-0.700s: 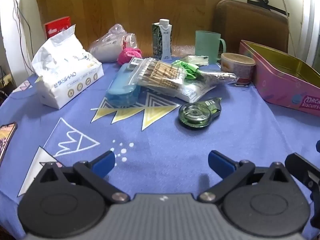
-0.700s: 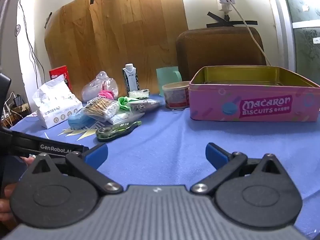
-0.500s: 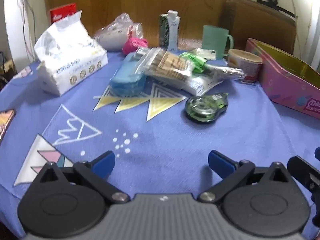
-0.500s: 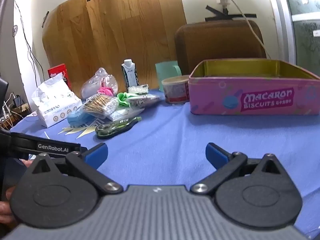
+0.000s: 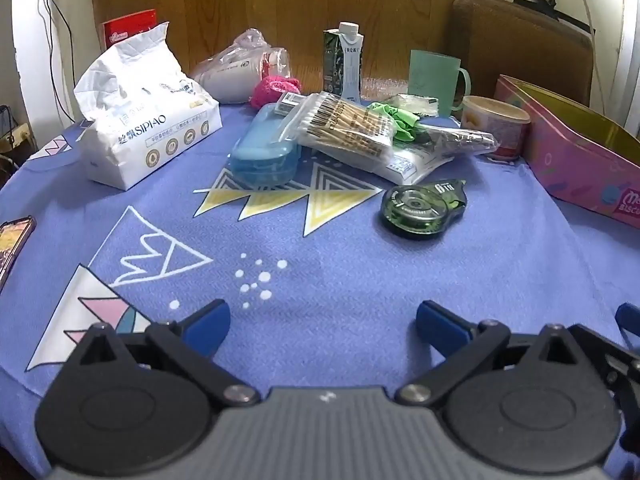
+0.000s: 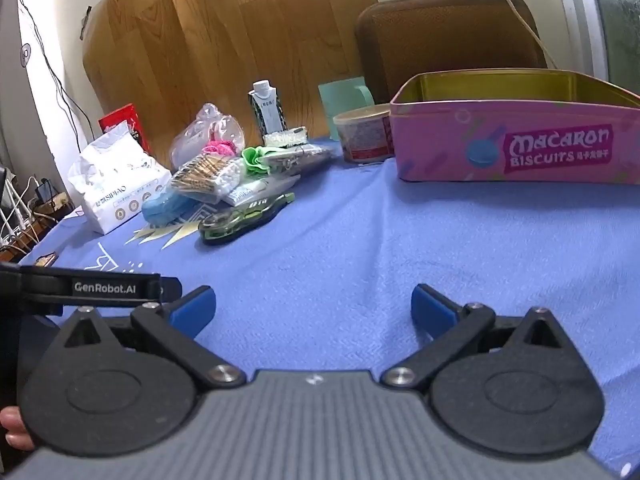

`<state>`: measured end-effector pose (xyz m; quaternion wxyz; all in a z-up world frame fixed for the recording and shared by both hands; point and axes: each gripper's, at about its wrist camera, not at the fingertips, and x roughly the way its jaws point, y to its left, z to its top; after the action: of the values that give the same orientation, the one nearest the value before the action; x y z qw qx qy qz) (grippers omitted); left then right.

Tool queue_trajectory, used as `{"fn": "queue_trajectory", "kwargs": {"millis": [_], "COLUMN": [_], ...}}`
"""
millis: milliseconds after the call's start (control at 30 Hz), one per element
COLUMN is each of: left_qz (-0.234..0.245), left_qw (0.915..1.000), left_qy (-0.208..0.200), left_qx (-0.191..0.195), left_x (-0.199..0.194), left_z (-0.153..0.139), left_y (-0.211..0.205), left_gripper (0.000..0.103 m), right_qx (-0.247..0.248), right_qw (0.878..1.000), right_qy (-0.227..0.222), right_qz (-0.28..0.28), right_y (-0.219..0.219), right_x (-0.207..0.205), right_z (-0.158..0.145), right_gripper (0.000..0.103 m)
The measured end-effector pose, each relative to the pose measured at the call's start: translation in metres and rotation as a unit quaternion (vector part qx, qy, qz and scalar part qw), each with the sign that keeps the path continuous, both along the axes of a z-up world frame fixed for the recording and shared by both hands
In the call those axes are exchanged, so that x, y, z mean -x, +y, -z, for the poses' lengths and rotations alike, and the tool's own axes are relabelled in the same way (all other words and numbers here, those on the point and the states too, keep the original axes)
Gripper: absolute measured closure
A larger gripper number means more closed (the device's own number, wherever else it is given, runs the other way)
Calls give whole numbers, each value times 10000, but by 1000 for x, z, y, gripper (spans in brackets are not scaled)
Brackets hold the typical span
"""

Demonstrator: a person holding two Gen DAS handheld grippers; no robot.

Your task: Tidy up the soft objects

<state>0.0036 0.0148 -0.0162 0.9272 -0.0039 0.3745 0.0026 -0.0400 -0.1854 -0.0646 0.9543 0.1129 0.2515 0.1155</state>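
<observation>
A white tissue pack [image 5: 144, 120] [image 6: 116, 180] lies at the left of the blue tablecloth [image 5: 340, 264]. Behind the clutter sit a pink knitted ball [image 5: 274, 88] [image 6: 218, 147] and a green soft cloth [image 5: 394, 116] [image 6: 253, 158]. A bag of cotton swabs [image 5: 344, 124] [image 6: 206, 174] rests on a blue case [image 5: 264, 152]. The open pink biscuit tin [image 5: 576, 152] [image 6: 516, 136] stands at the right. My left gripper [image 5: 322, 320] hangs open over bare cloth, well short of the pile. My right gripper [image 6: 312, 306] is open too, nothing between its fingers.
A green tape dispenser [image 5: 424, 206] [image 6: 240, 220] lies nearest the grippers. A milk carton [image 5: 346, 66], a green mug [image 5: 434, 76], a round tub [image 5: 494, 124] and a plastic bag [image 5: 240, 68] line the back. A phone [image 5: 12, 244] lies at the left edge.
Both grippers have moved forward toward the clutter, which looks larger and lower in view. Both stay open and empty.
</observation>
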Motion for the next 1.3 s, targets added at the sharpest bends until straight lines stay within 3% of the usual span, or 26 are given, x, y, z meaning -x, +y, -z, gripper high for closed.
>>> {"fn": "queue_trajectory", "kwargs": {"millis": [400,567,700,833,933,1067,1167,1300], "left_qz": [-1,110,-21,-158,-182,-150,-22,317], "left_qw": [9999,9991,9969,9944,9924,9894,9887,9865], "left_qy": [-129,-122,-478,-977,-1077,-937,-850,-694], "left_qx": [-1,383,627,372,574,1100,1236,1450], "left_x": [6,3,1,0,-4,-12,-19,-30], "left_z": [3,-3,-9,-17,-23,-26,-27,-24], "left_y": [1,18,41,55,70,93,99,97], "left_gripper": [0,0,0,0,0,0,0,6], "right_qx": [117,138,486,898,843,749,808,1159], "right_qw": [9999,9998,9976,9912,9889,9876,9873,9839], "right_qy": [-78,-108,-322,-342,-6,396,503,362], "right_qz": [66,-26,-362,-913,-1224,-1324,-1270,-1308], "right_y": [2,2,14,32,45,66,78,82], "right_x": [0,1,-1,-27,-60,-104,-121,-125], "right_z": [3,0,-12,-28,-30,-26,-22,-19], "right_gripper": [0,0,5,13,13,13,13,24]}}
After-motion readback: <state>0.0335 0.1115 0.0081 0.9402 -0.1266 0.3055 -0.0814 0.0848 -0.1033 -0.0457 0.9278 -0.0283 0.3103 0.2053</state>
